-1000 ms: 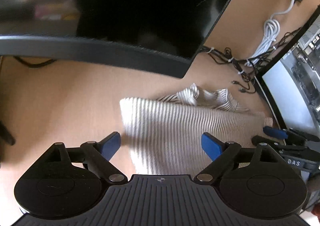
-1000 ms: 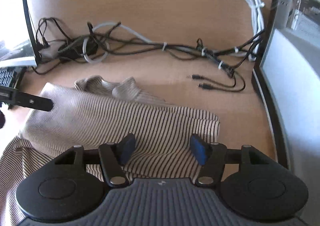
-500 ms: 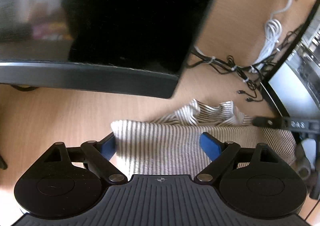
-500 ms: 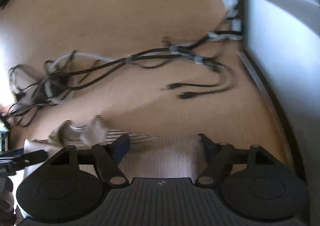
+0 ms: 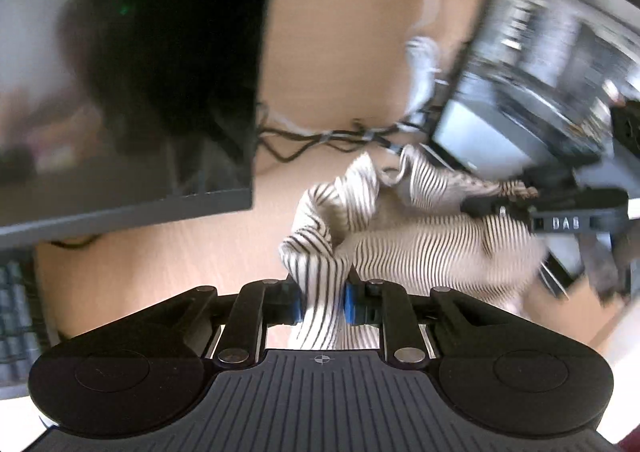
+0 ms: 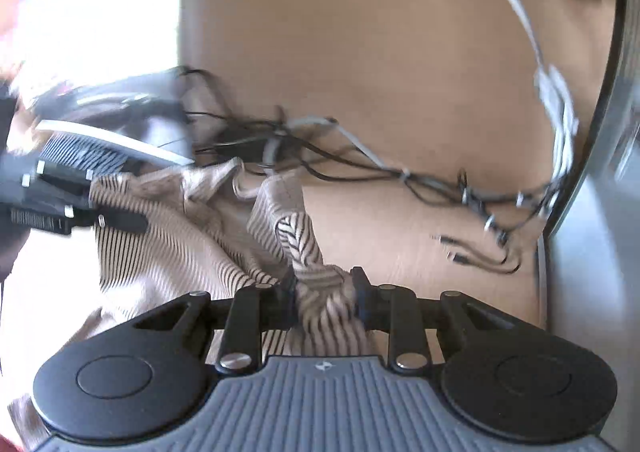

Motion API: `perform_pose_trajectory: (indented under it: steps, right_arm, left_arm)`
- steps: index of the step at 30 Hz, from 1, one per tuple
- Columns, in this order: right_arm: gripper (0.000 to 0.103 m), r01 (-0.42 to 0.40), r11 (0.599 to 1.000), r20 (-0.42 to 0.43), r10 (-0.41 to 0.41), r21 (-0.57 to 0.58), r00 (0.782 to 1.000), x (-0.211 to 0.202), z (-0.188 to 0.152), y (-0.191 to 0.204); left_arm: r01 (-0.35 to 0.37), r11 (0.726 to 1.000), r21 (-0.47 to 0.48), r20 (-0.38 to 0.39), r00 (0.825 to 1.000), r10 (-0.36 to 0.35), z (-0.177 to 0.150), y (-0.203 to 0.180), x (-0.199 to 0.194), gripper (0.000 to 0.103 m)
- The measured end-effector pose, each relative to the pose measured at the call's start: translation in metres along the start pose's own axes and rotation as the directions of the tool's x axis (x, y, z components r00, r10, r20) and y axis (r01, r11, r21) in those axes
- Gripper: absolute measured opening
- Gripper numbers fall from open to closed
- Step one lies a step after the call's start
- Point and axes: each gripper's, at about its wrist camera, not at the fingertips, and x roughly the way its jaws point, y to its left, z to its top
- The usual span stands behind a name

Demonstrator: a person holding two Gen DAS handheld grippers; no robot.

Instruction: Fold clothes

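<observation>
A cream garment with thin dark stripes [image 5: 420, 248] hangs bunched above the wooden desk [image 5: 340, 52], stretched between the two grippers. My left gripper [image 5: 322, 304] is shut on one gathered edge of it; the cloth fills the gap between the blue pads. In the right wrist view my right gripper [image 6: 324, 300] has its jaws closing on another twisted bunch of the garment [image 6: 168, 236], with the pads pressing the fabric. Each gripper shows in the other's view: the right gripper [image 5: 500, 208] at the right, the left gripper [image 6: 104, 216] at the left. Both views are motion-blurred.
A dark monitor [image 5: 140, 92] stands at the left over a keyboard [image 5: 16, 312]. A tangle of black and grey cables [image 6: 360, 164] lies behind the garment. A computer case [image 5: 520, 92] stands at the right, with a coiled white cable [image 6: 560, 112] beside it.
Both grippers have closed on the garment, which lay flat on the desk before. They have risen with it, and the cloth is now bunched and hanging between them.
</observation>
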Motion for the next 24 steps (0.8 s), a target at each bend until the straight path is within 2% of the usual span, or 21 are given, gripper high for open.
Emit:
perform_pose_trajectory:
  steps: [3,6,12,14,15,17,19,20,22,24]
  right_arm:
    - [0.025,-0.019,0.992,0.028,0.023,-0.122,0.999,-0.042,-0.024,0.031]
    - [0.026,-0.013,0.979,-0.025,0.008,-0.206,1.0,-0.063,-0.056,0.067]
    - [0.031,0.078,0.971,-0.182,-0.121,-0.225,0.976,-0.075,-0.122,0.115]
    - [0.033,0.092,0.974,-0.207,-0.135,-0.205,0.969,-0.086,-0.133,0.12]
    - [0.034,0.087,0.979,-0.216,-0.127,-0.183,0.968,-0.094,-0.136,0.12]
    - [0.036,0.073,0.994,-0.202,-0.089,-0.087,0.975,-0.113,-0.135,0.109]
    - [0.047,0.071,0.995,-0.157,-0.058,0.076,0.986,-0.128,-0.133,0.09]
    - [0.055,0.065,0.982,-0.123,-0.043,0.177,0.992,-0.132,-0.132,0.078]
    - [0.058,0.045,0.923,-0.049,-0.028,0.383,0.998,-0.133,-0.131,0.053]
    - [0.059,0.059,0.846,-0.036,-0.047,0.53,0.998,-0.12,-0.132,0.039]
  left_arm:
    - [0.023,0.997,0.073,-0.032,0.999,-0.02,-0.026,-0.008,-0.033,0.021]
    - [0.042,0.992,0.12,-0.074,0.997,-0.034,-0.06,-0.013,-0.06,0.023]
    - [0.153,0.988,0.012,-0.173,0.974,-0.148,-0.121,-0.002,-0.096,0.04]
    - [0.175,0.981,-0.082,-0.166,0.968,-0.186,-0.128,0.008,-0.103,0.055]
    - [0.185,0.974,-0.128,-0.16,0.966,-0.205,-0.132,0.013,-0.107,0.057]
    - [0.204,0.954,-0.218,-0.145,0.96,-0.238,-0.138,0.023,-0.115,0.069]
    - [0.201,0.936,-0.288,-0.099,0.966,-0.237,-0.136,0.029,-0.12,0.08]
    - [0.195,0.927,-0.32,-0.084,0.969,-0.233,-0.136,0.027,-0.116,0.083]
    - [0.185,0.905,-0.383,-0.054,0.973,-0.222,-0.135,0.025,-0.107,0.085]
    - [0.164,0.881,-0.445,-0.062,0.975,-0.212,-0.134,0.021,-0.092,0.086]
